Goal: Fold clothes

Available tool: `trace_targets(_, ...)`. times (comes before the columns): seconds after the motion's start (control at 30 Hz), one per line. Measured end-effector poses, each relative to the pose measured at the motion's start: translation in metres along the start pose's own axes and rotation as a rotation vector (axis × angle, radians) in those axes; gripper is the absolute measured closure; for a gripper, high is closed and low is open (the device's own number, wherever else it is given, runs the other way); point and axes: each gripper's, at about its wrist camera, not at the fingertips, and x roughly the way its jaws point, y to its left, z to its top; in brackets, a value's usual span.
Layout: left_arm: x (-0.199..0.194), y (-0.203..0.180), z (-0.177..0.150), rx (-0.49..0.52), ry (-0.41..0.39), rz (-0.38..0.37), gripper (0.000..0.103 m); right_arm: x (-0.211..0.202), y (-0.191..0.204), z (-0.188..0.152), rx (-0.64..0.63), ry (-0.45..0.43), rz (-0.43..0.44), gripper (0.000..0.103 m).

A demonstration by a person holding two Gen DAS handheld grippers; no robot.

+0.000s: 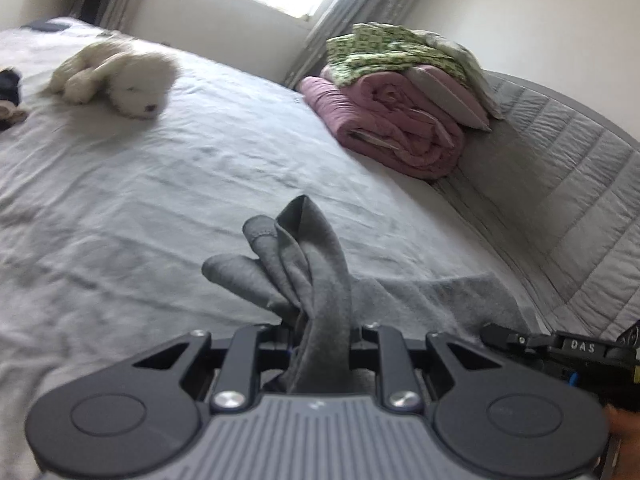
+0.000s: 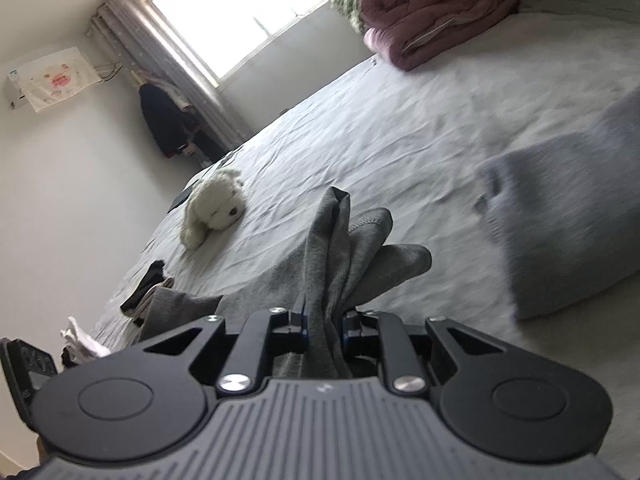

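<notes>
A grey knit garment point(image 1: 316, 264) is bunched between the pads of my left gripper point(image 1: 320, 336), which is shut on it; folds stick up past the jaws and more of it trails right over the bed. In the right wrist view the same grey garment point(image 2: 340, 252) is pinched in my right gripper point(image 2: 324, 332), also shut on it, with cloth spreading left toward the bed's edge. The other gripper's black body point(image 1: 560, 348) shows at the lower right of the left wrist view.
A white sheeted bed point(image 1: 200, 168) lies under everything. A white plush toy point(image 1: 120, 76) rests far left. Folded pink quilt point(image 1: 392, 120) with green patterned cloth point(image 1: 384, 52) sits by the grey padded headboard point(image 1: 580, 184). A grey pillow point(image 2: 568, 224) and dark clothes point(image 2: 148, 288) lie nearby.
</notes>
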Motion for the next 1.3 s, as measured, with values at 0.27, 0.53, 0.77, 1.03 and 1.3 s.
trace_targets(0.27,0.018,-0.051,-0.008,0.029,-0.024,-0.057,0.083,-0.032,-0.033,0.02,0.029,-0.077,-0.03,0.086)
trace_targets(0.53,0.05,-0.096,-0.009,-0.027,-0.032,-0.143,0.083,-0.057,-0.069,0.047,0.044,-0.15,-0.072,0.086)
trace_targets(0.77,0.086,-0.149,-0.008,-0.047,-0.054,-0.209,0.083,-0.073,-0.107,0.079,0.05,-0.237,-0.114,0.086)
trace_targets(1.03,0.123,-0.185,-0.016,-0.034,-0.021,-0.243,0.083,-0.082,-0.145,0.102,0.016,-0.254,-0.192,0.086)
trace_targets(1.3,0.146,-0.202,-0.025,-0.05,0.0,-0.249,0.083,-0.094,-0.177,0.105,0.08,-0.294,-0.196,0.086)
